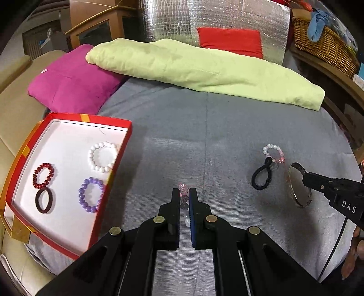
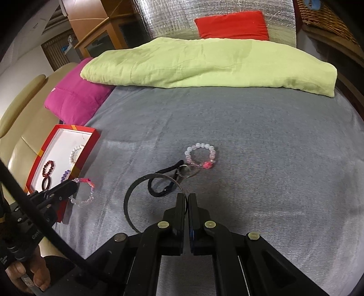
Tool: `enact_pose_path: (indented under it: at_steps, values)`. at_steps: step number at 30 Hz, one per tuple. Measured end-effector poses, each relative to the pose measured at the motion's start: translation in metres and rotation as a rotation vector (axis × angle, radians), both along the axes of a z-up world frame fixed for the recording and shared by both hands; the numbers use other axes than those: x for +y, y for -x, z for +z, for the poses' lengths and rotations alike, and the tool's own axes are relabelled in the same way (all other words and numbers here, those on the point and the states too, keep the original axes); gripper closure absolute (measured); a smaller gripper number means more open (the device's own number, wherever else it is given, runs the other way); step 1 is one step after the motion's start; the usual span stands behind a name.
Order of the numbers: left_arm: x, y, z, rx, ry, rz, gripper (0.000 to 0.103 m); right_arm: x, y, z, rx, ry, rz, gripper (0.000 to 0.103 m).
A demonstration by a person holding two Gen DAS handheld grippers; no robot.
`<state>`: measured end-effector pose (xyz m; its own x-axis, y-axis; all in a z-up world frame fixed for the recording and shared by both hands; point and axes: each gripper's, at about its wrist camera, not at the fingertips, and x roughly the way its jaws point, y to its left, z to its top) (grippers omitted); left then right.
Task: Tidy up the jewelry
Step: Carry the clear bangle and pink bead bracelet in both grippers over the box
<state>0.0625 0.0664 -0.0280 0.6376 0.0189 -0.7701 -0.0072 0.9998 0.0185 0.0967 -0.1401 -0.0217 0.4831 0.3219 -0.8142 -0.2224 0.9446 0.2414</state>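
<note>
Left hand-held gripper (image 1: 184, 193) is clamped on a clear-pink bead bracelet (image 2: 83, 191); right hand-held gripper (image 2: 187, 198) on a thin bangle (image 2: 130, 200). Carry each over the red box (image 1: 124, 145), left of both, release low.

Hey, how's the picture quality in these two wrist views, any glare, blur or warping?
Left wrist view: strong fisheye bend, dark corners, the silver foil panel glares, the clear bead bracelet between the jaws looks soft. Right wrist view: same warping, the thin metal bangle stays fairly sharp, the bracelet's pink end is smeared.
</note>
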Motion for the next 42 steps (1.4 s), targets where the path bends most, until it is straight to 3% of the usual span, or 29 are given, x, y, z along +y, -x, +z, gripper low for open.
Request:
enact_pose_path:
  at_steps: [29, 42]
  values:
    - [0.045, 0.006, 0.008, -0.047, 0.014, 0.11, 0.095, 0.048, -0.004, 0.009, -0.051, 0.068, 0.07, 0.1]
    - [0.107, 0.011, 0.023, -0.085, 0.023, 0.232, 0.095, 0.108, -0.019, 0.018, -0.062, 0.034, 0.163, 0.1]
